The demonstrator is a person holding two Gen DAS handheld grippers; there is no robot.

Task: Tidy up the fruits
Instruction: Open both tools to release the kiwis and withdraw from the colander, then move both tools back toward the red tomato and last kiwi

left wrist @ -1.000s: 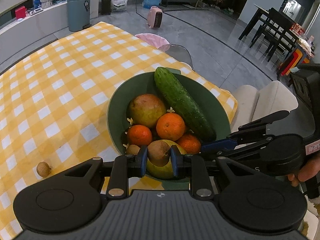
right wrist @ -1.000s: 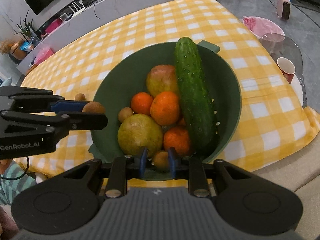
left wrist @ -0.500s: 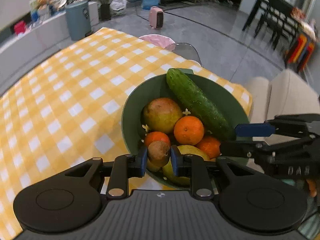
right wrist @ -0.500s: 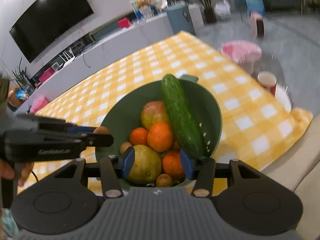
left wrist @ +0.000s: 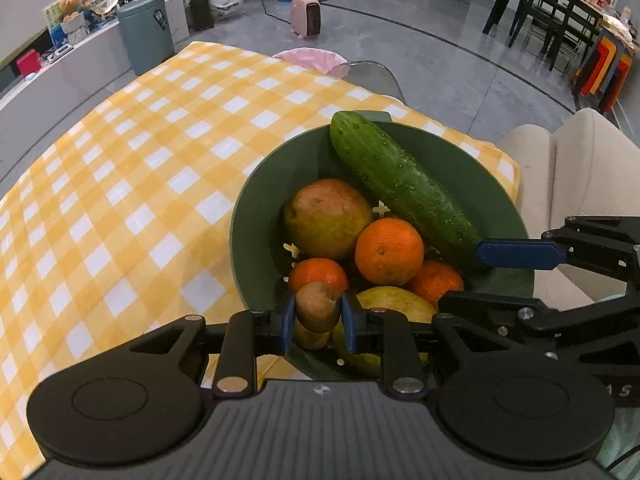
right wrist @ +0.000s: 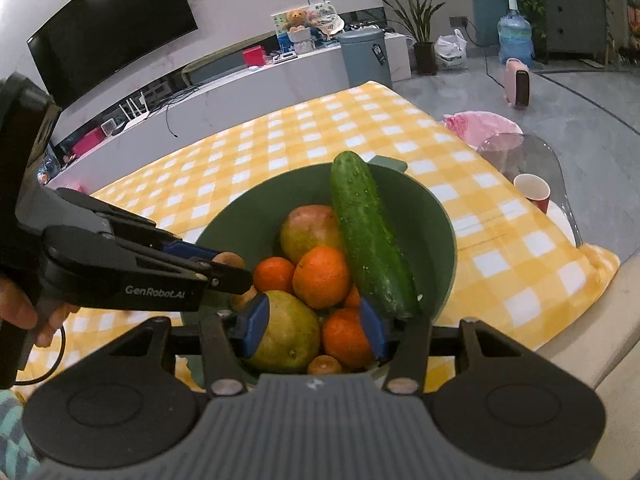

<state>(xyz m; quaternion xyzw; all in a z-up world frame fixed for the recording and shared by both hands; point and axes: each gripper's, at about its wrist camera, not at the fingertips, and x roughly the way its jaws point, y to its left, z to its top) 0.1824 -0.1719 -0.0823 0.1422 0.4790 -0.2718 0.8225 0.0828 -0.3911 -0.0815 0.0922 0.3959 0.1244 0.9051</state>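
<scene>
Now our left claw (left wrist: 317, 322) is closed on a small brown fruit (left wrist: 318, 307), just above the near rim of the green bowl (left wrist: 256, 208). Our right claw (right wrist: 314, 326) has just been opening and holds nothing; a similar brown fruit (right wrist: 325, 365) lies under it in the bowl.

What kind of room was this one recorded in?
Most likely a home's open living and dining area. A wall-mounted television hangs above a long low counter, a dark dining table with chairs stands across the grey floor, and a beige sofa sits beside the checked tablecloth.
</scene>
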